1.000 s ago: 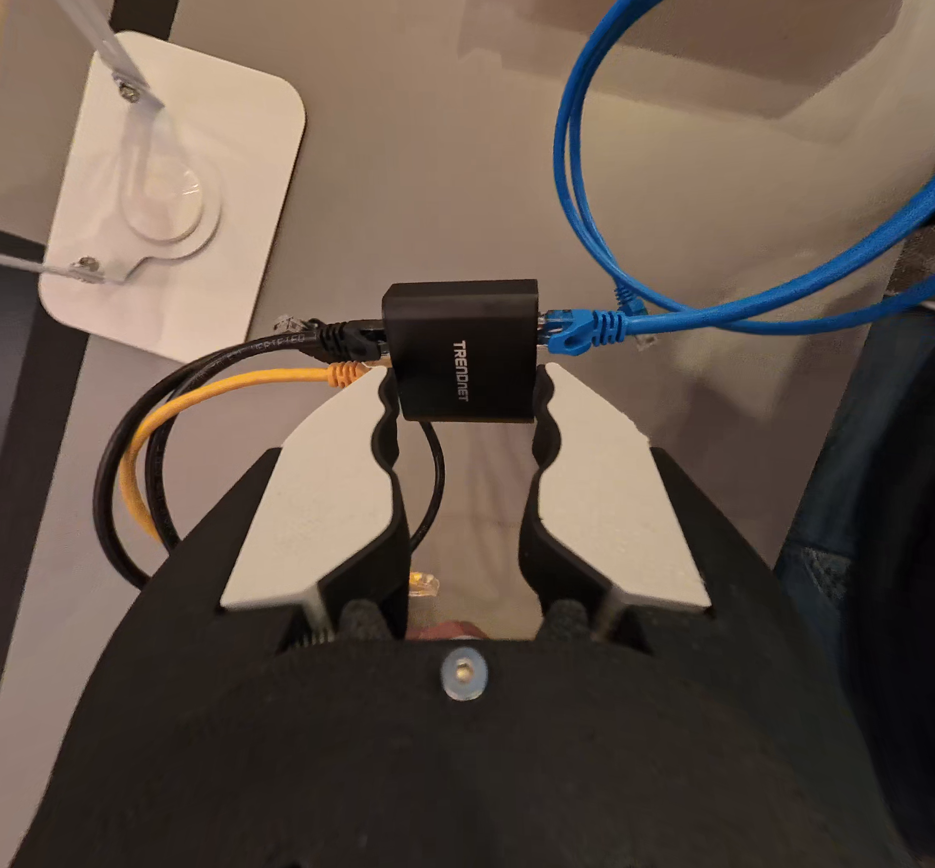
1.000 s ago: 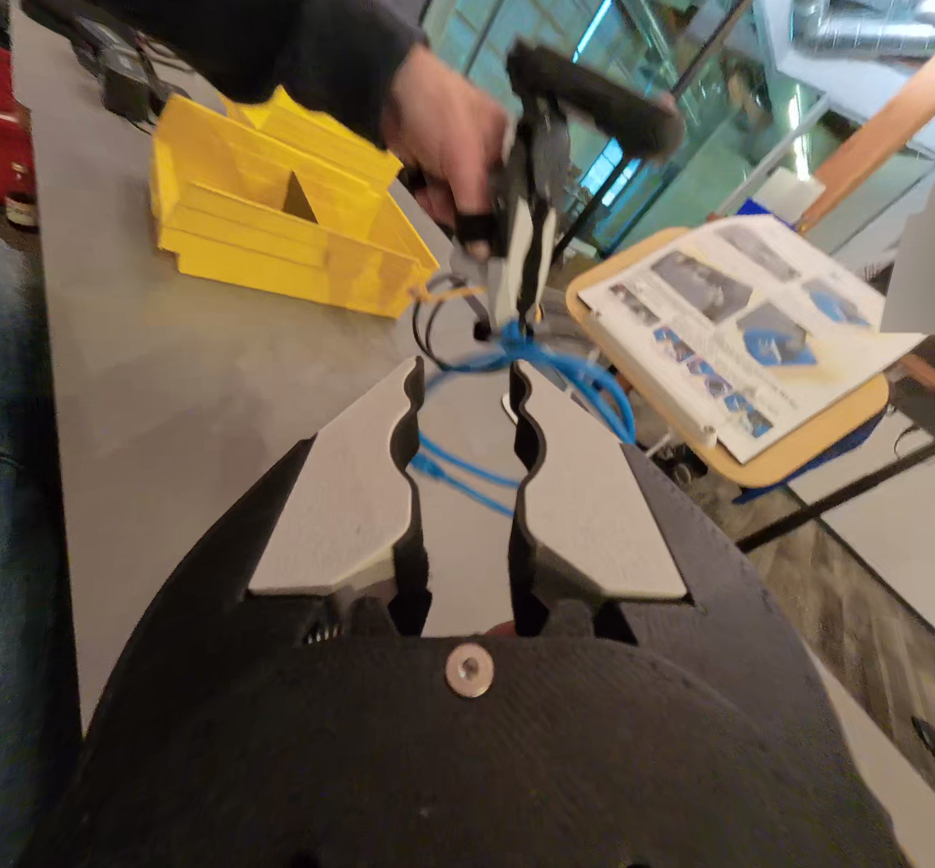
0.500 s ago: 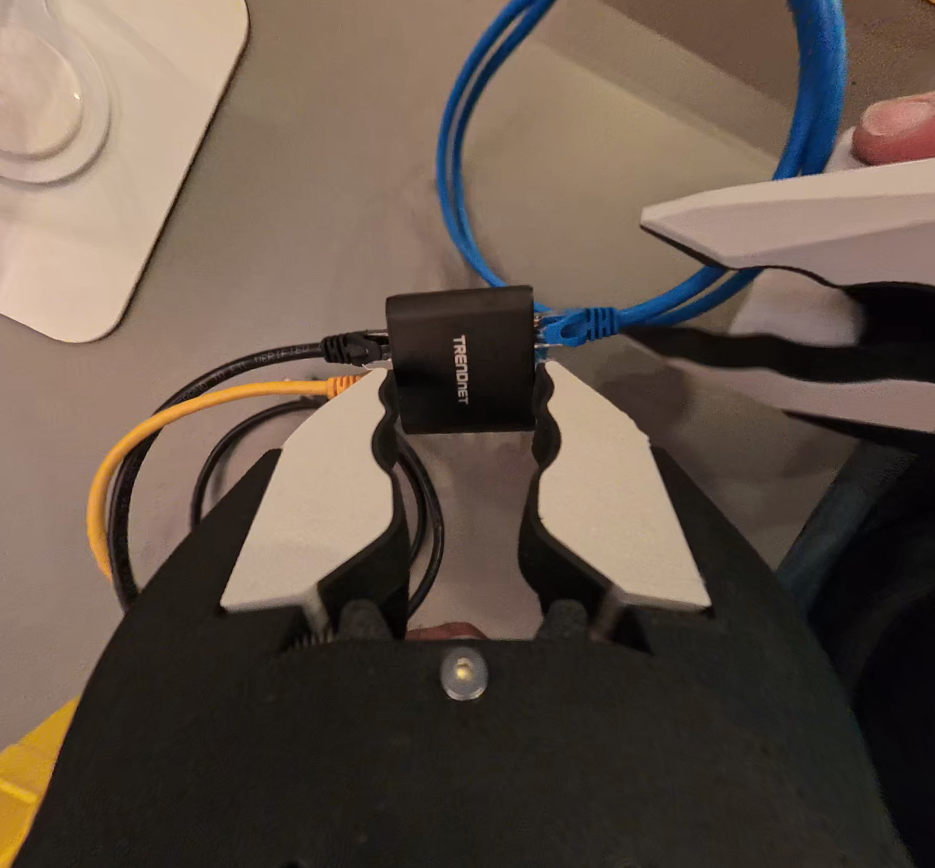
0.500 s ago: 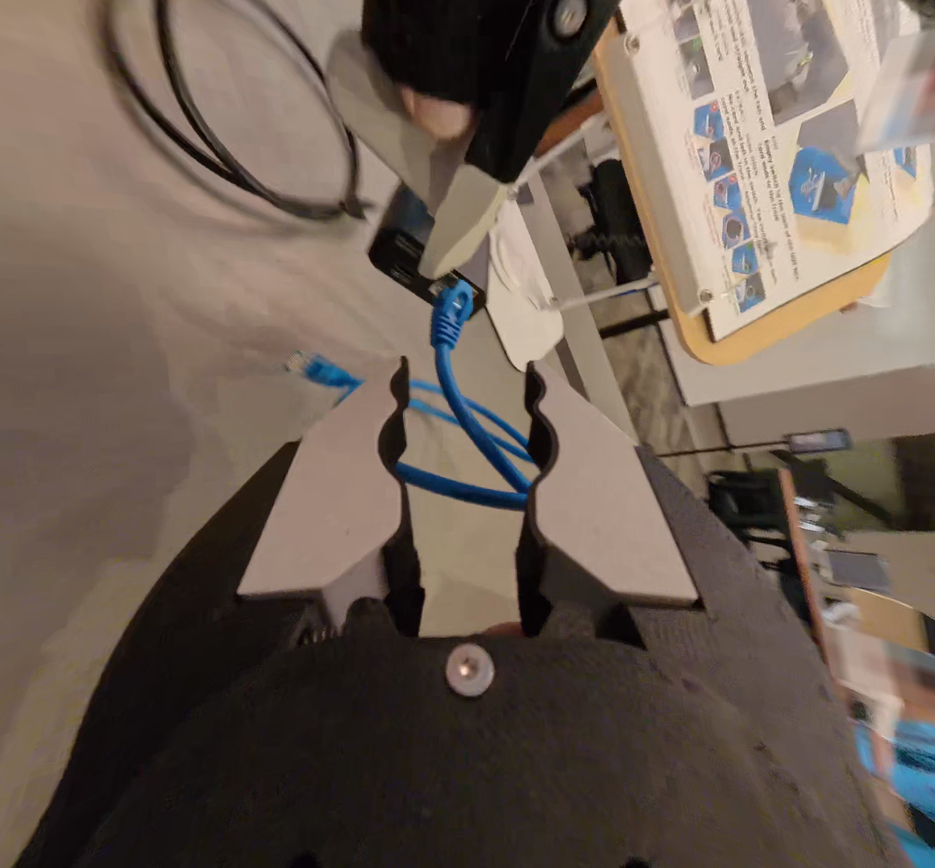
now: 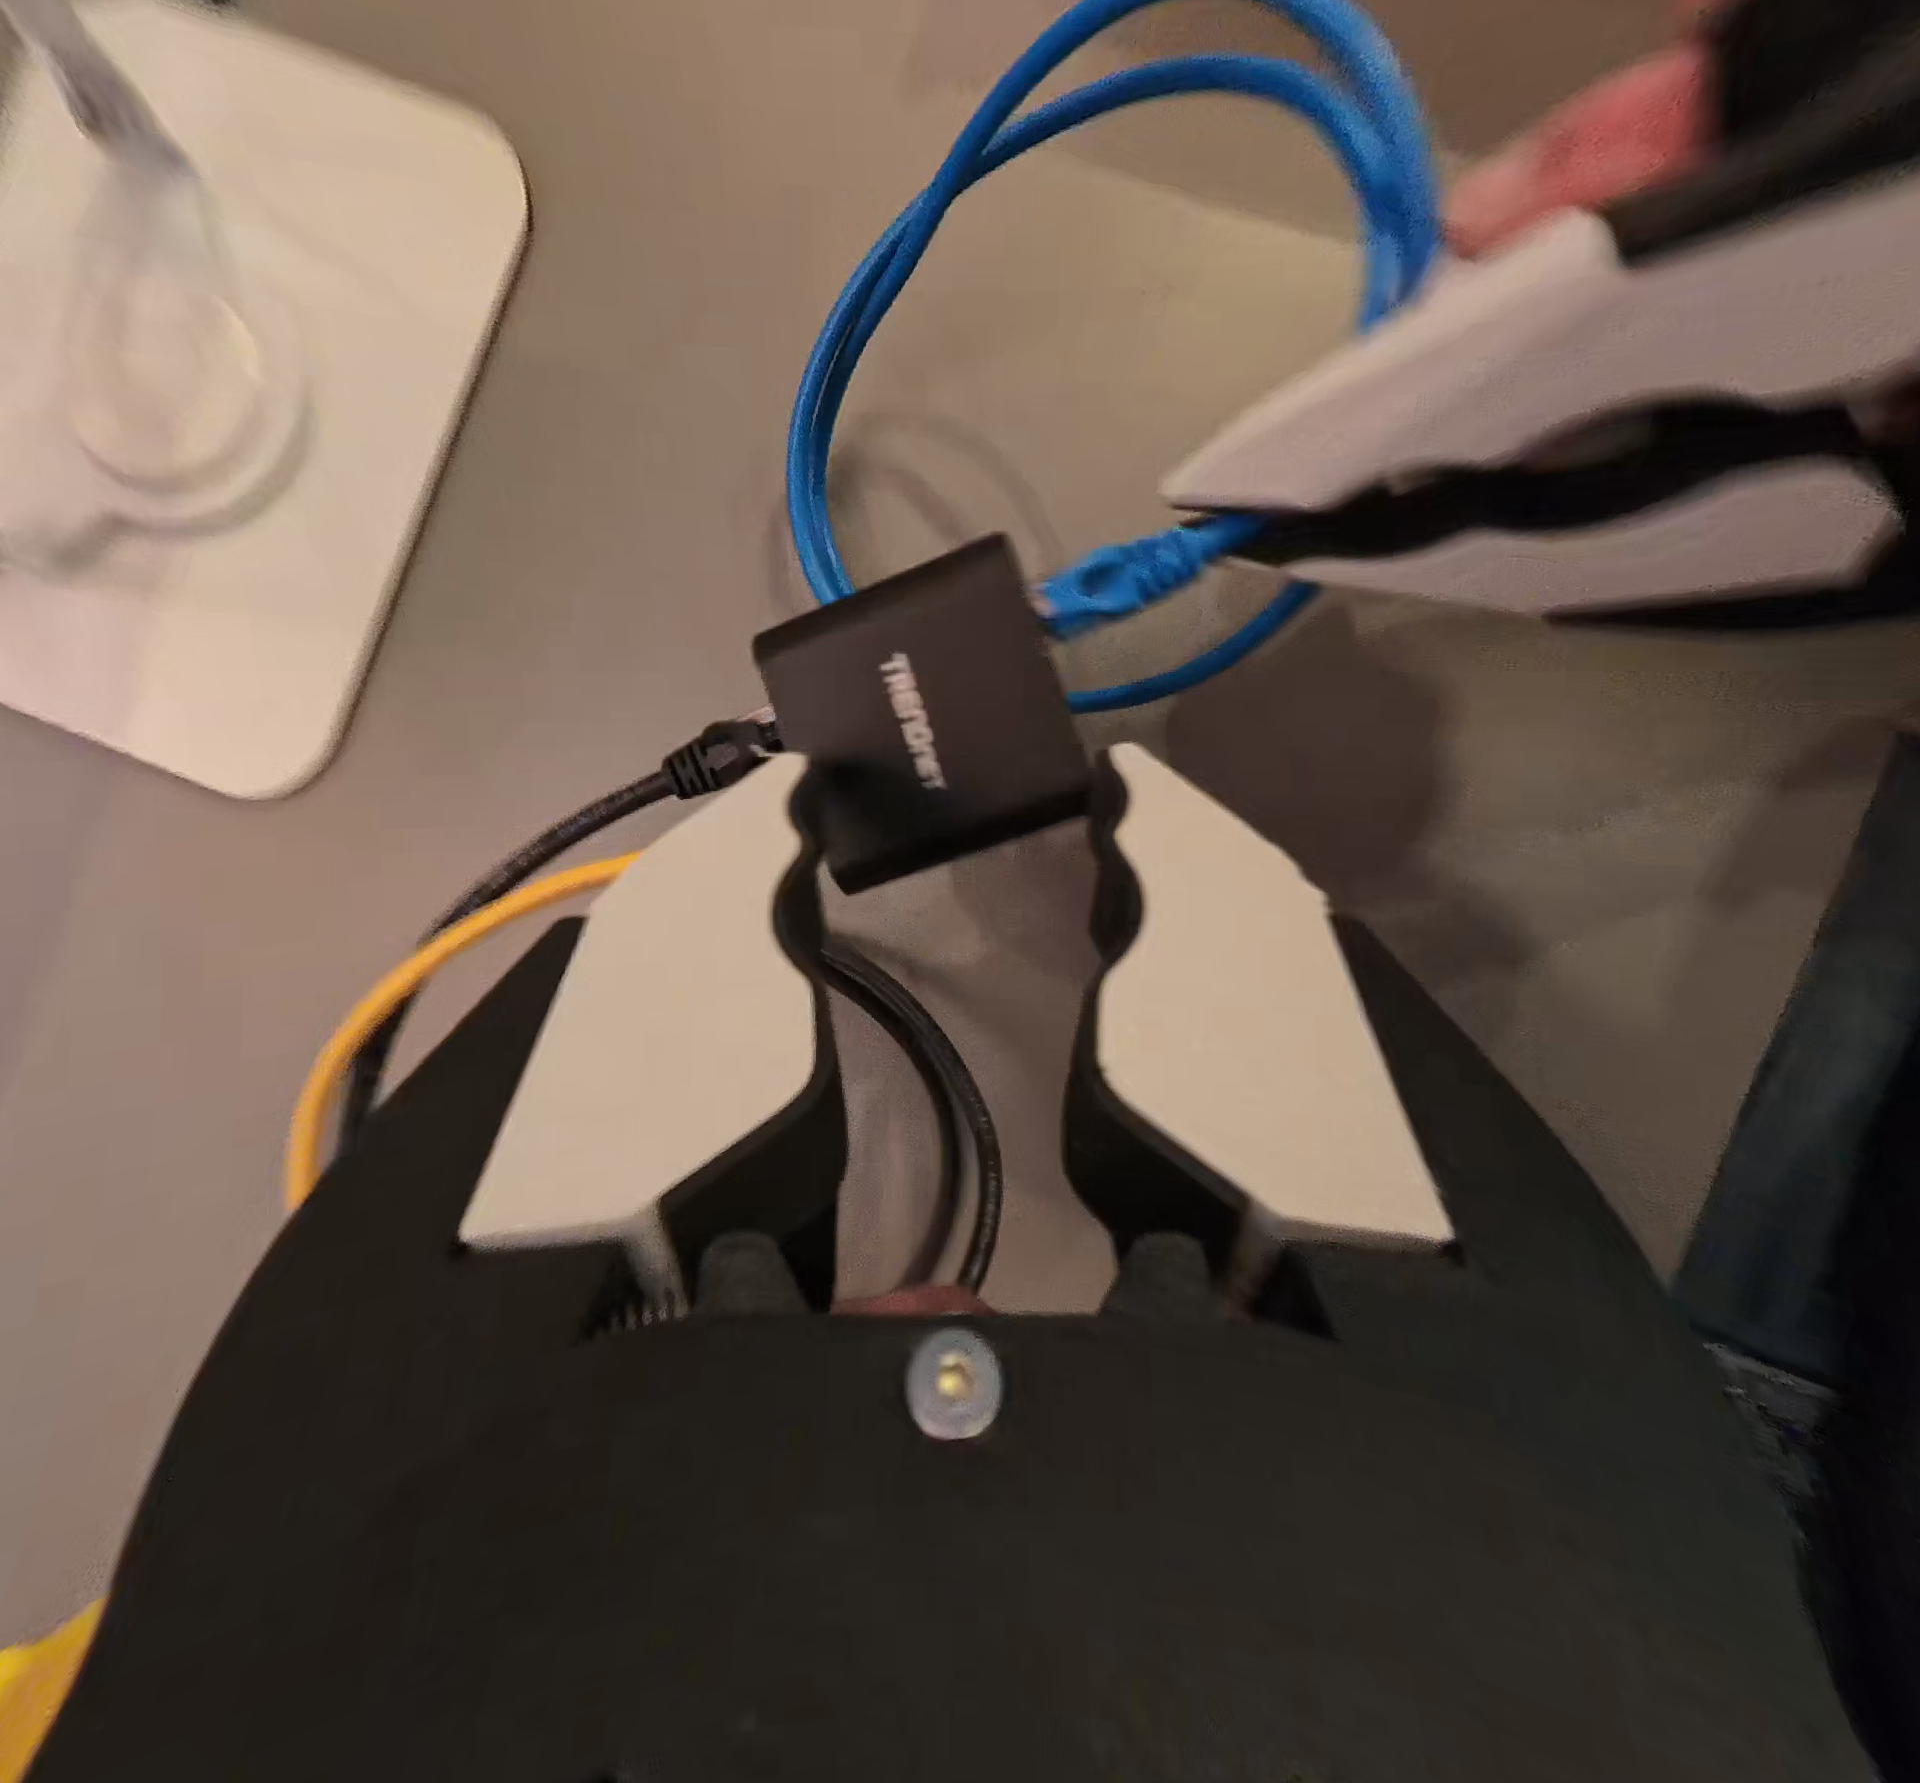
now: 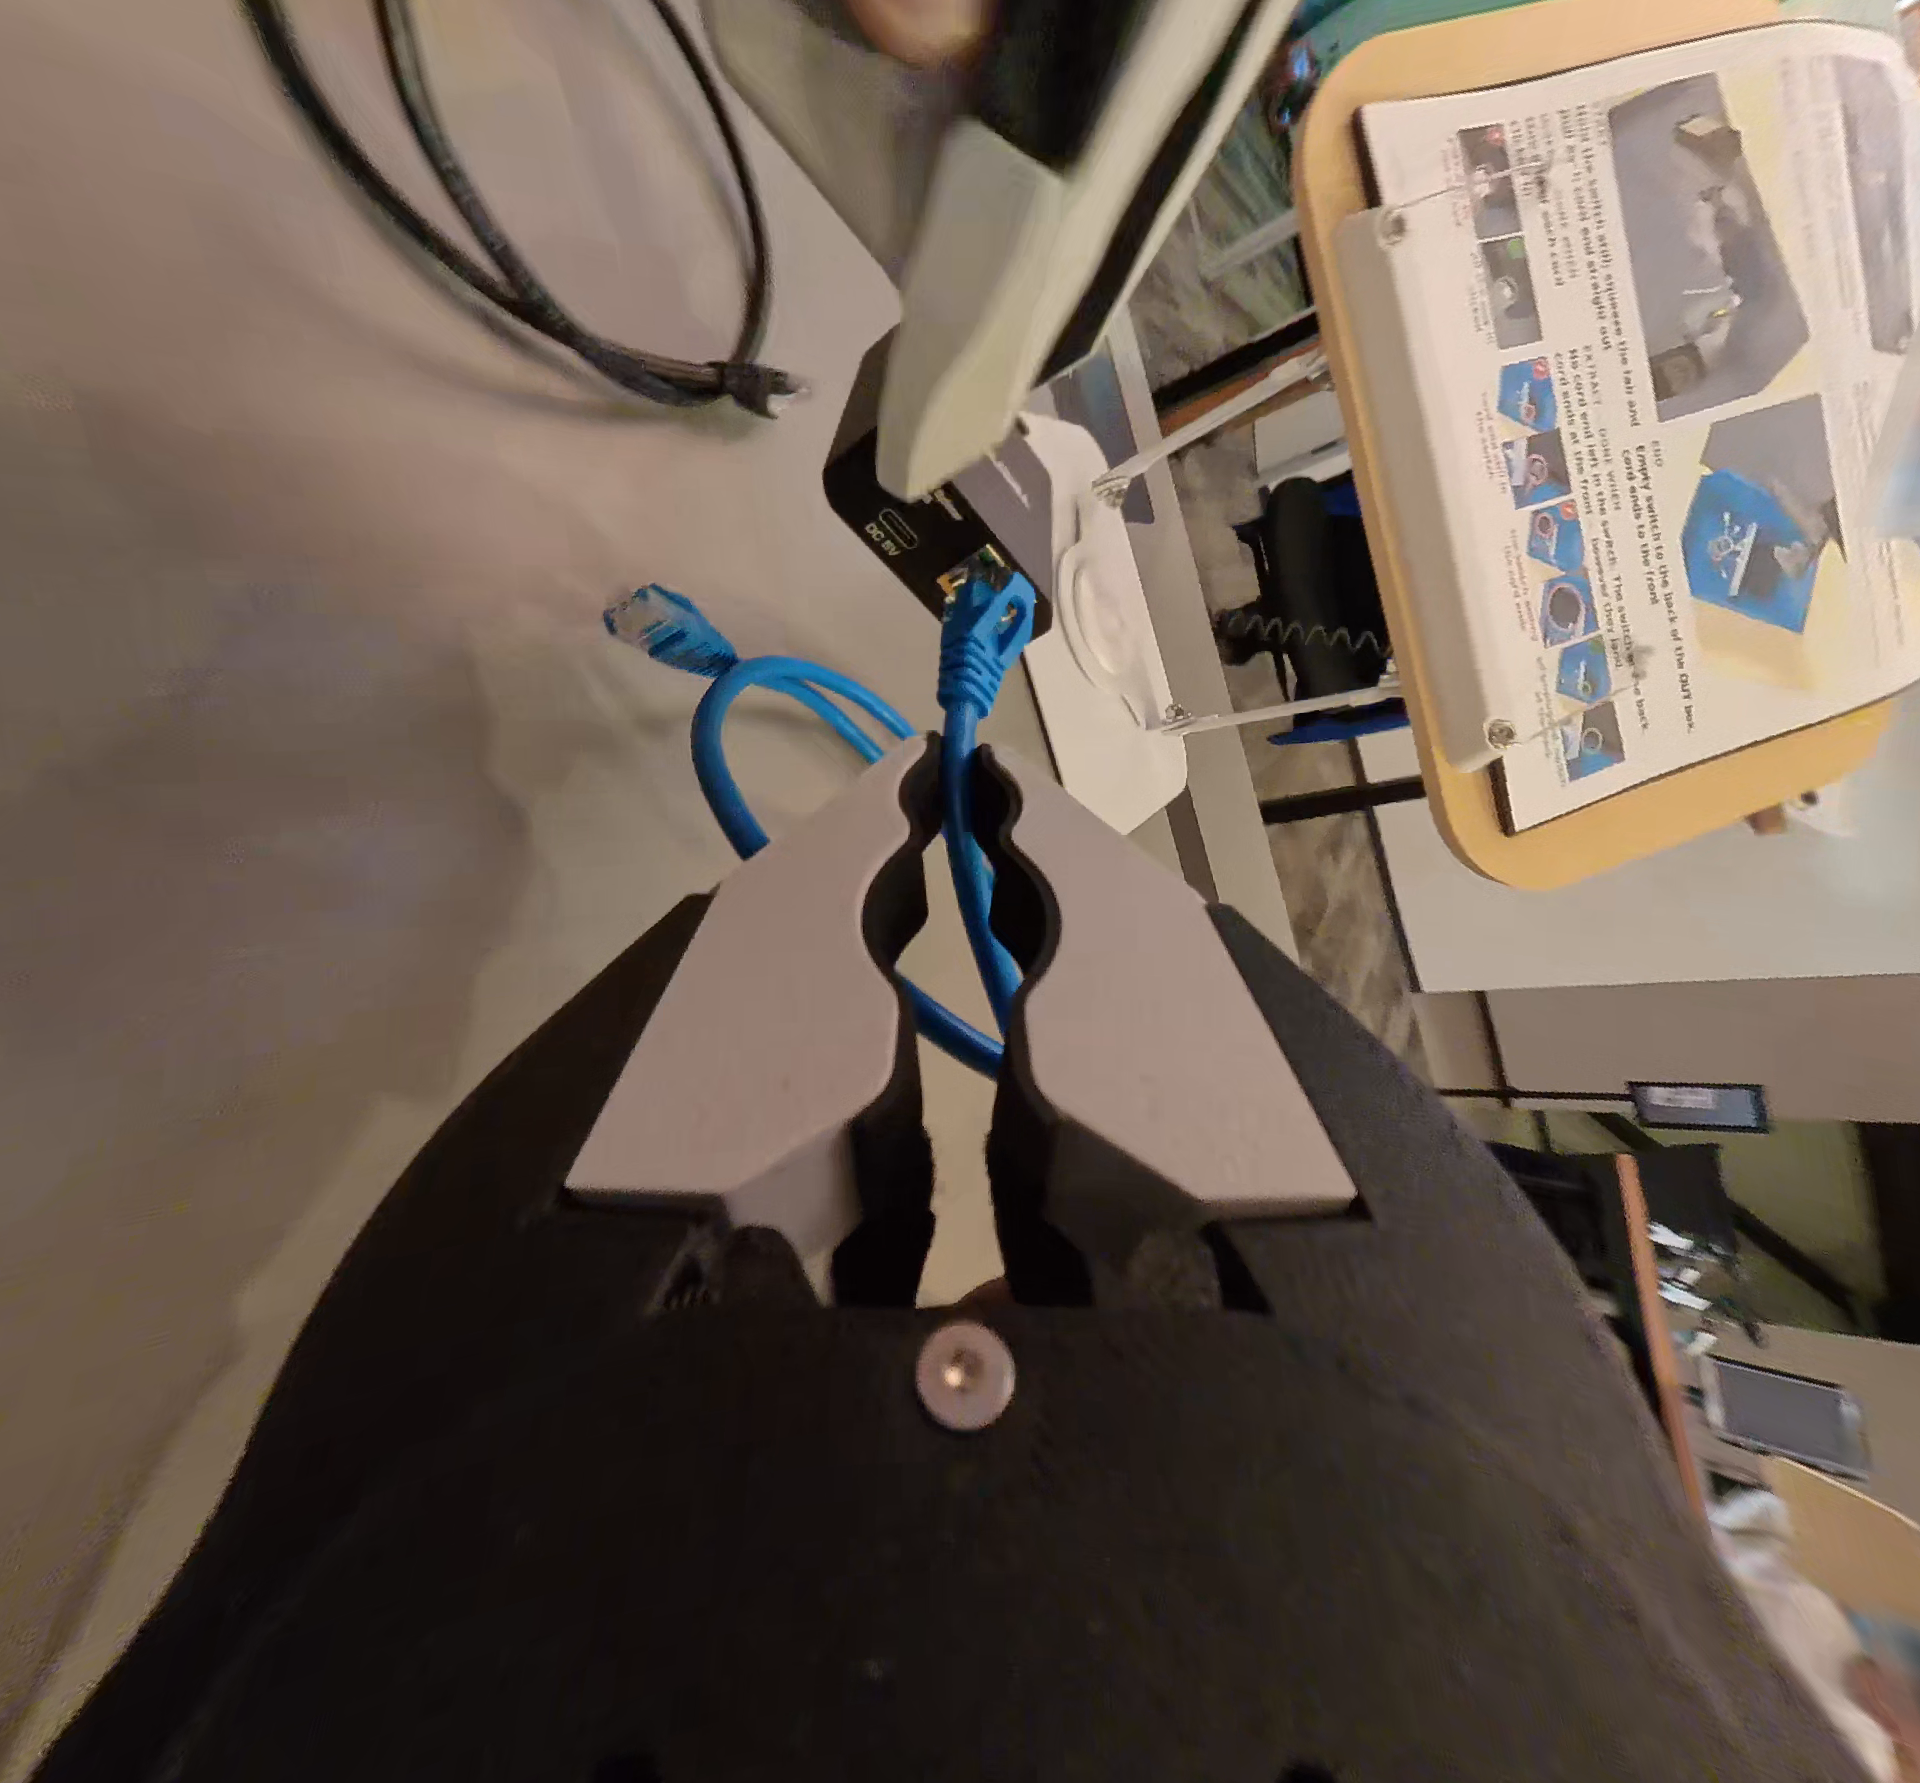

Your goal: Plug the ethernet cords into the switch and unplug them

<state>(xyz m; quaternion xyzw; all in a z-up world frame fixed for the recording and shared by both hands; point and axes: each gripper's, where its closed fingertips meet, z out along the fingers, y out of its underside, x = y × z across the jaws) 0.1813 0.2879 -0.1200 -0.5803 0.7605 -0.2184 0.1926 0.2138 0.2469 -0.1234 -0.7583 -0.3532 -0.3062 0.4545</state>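
My left gripper [image 5: 951, 798] is clamped on the near end of the small black switch [image 5: 920, 710], which is tilted, its long axis running away from my fingertips and a little leftward. My right gripper [image 6: 961, 757] is pinched together on the blue cord [image 6: 971, 860] just behind its plug [image 6: 982, 627], which sits in the switch's port straight ahead of the fingertips. A black cord [image 5: 582, 824] enters the switch's opposite side.

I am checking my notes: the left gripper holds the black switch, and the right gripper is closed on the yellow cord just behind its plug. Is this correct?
Not quite. The right gripper is closed on the blue cord, not the yellow one, as the right wrist view shows. The rest stands: the left gripper holds the black switch.
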